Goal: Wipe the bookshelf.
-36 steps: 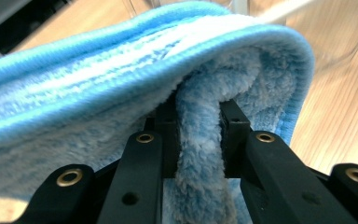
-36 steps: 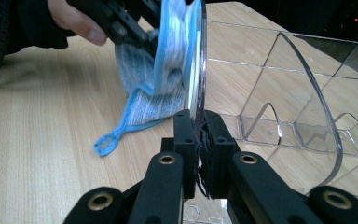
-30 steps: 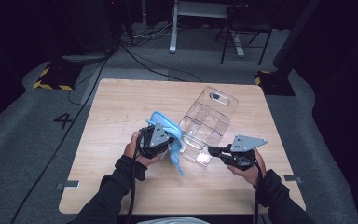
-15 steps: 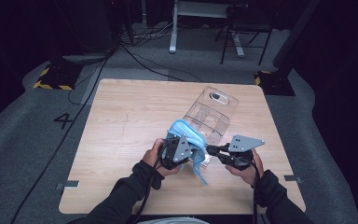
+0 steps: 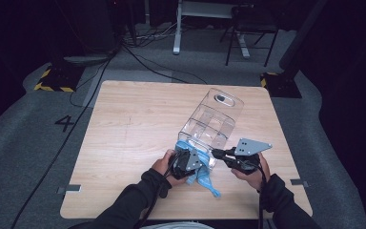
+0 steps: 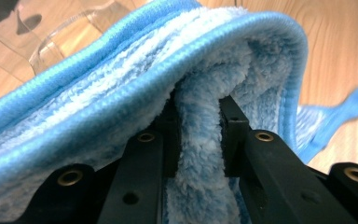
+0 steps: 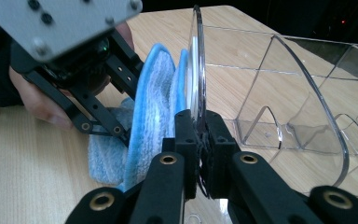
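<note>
1. Desk (image 5: 124,143): pale wood, bare apart from the work; all activity sits near its front edge, right of centre. Dark room behind, grey floor, cables and a chair beyond the far edge.
2. Bin (image 5: 212,125): clear plastic, divided, lying tilted, long axis running from the front edge toward the far right corner; open rim faces the person.
3. Cloth (image 5: 202,174): blue, fluffy, bunched against the bin's near rim, tail trailing toward the front edge.
4. Right claw (image 7: 200,140): pressed together on the bin's thin rim, steadying it.
5. Left claw (image 6: 199,135): pinching a cloth fold, just left of the rim. Judgement: wiping or stuffing comes next; the bin lies directly ahead of it.
</note>
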`<action>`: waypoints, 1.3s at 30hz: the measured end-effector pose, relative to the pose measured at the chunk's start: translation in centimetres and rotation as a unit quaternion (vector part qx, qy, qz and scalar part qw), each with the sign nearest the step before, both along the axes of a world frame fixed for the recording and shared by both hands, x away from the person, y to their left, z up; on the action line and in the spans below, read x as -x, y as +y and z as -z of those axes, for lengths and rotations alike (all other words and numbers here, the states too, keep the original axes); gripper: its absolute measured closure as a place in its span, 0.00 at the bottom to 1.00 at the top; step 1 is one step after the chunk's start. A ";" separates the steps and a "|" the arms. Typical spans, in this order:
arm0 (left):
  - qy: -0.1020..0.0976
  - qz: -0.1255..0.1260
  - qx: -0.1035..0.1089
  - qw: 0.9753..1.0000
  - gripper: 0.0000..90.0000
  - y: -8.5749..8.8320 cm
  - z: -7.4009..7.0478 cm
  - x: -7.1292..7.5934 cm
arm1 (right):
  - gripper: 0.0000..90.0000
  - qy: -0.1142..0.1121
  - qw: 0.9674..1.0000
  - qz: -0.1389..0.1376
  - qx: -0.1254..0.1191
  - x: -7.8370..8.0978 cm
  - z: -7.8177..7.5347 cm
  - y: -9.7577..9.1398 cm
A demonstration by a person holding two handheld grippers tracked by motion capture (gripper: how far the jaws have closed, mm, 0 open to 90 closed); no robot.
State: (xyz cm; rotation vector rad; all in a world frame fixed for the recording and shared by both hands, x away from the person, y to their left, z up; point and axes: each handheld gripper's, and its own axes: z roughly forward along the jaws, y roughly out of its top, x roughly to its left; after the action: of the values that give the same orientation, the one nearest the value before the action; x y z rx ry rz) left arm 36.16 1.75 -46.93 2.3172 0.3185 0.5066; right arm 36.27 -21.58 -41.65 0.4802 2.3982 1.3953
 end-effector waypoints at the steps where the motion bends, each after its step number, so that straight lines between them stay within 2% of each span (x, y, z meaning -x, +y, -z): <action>1: 0.004 0.000 -0.002 1.000 0.84 0.3 0.1 -0.2 | 0.96 0.000 1.000 0.000 0.000 0.0 0.0 0.0; 5: 0.005 -0.016 -0.015 1.000 0.84 1.4 -0.1 -0.7 | 0.96 -0.002 1.000 -0.002 0.000 0.1 0.0 -0.3; 11: 0.012 -0.061 -0.014 0.998 0.83 4.3 -0.6 -2.1 | 0.96 -0.002 1.000 -0.001 0.002 0.2 0.0 -0.8; 13: 0.014 -0.073 -0.002 0.997 0.82 5.2 -0.8 -2.4 | 0.96 -0.001 1.000 -0.001 0.002 0.2 0.0 -0.9; 16: 0.005 -0.092 0.007 0.996 0.81 6.4 -1.3 -2.7 | 0.96 0.001 1.000 -0.002 0.002 0.2 0.0 -1.1; 19: 0.001 -0.113 0.033 0.993 0.82 7.5 -2.2 -3.1 | 0.96 0.002 1.000 -0.004 0.001 0.1 0.0 -1.1; 21: -0.008 -0.119 0.042 0.992 0.82 7.7 -2.7 -3.1 | 0.96 0.003 1.000 -0.005 -0.001 0.1 0.0 -1.1; 22: -0.013 -0.122 0.057 0.991 0.83 7.7 -3.3 -2.9 | 0.96 0.004 1.000 -0.005 -0.001 0.1 0.0 -1.1; 23: -0.018 -0.124 0.071 0.990 0.83 7.7 -3.8 -2.8 | 0.96 0.004 1.000 -0.006 -0.001 0.0 0.0 -1.1; 25: -0.033 -0.125 0.081 0.988 0.84 7.4 -4.6 -2.4 | 0.96 0.006 1.000 -0.007 -0.002 0.0 0.0 -1.1; 26: -0.033 -0.125 0.081 0.988 0.84 7.4 -4.6 -2.4 | 0.96 0.006 1.000 -0.007 -0.002 0.0 0.0 -1.1; 27: -0.039 -0.125 0.091 0.987 0.84 7.3 -5.2 -2.1 | 0.96 0.007 1.000 -0.009 -0.001 0.0 0.0 -1.1; 31: -0.051 -0.128 0.094 0.986 0.85 6.8 -5.6 -1.7 | 0.96 0.009 1.000 -0.007 -0.001 0.0 -0.1 -1.2; 35: -0.074 -0.115 0.099 0.986 0.85 5.7 -6.2 -0.5 | 0.96 0.009 1.000 -0.005 -0.004 0.0 0.0 -1.2; 36: -0.078 -0.108 0.101 0.986 0.86 5.4 -6.4 -0.3 | 0.96 0.010 1.000 -0.004 -0.005 0.0 0.0 -1.2; 38: -0.083 -0.078 0.101 0.988 0.86 4.6 -6.7 0.5 | 0.96 0.008 1.000 -0.004 -0.004 0.1 0.0 -1.2; 39: -0.083 -0.078 0.101 0.988 0.86 4.6 -6.7 0.5 | 0.96 0.008 1.000 -0.004 -0.004 0.1 0.0 -1.2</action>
State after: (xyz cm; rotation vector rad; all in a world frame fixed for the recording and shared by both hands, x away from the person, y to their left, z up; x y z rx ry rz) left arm 35.67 6.31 -40.28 2.0483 0.4507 0.7072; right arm 36.19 -22.77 -41.69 0.4867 2.4104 1.4113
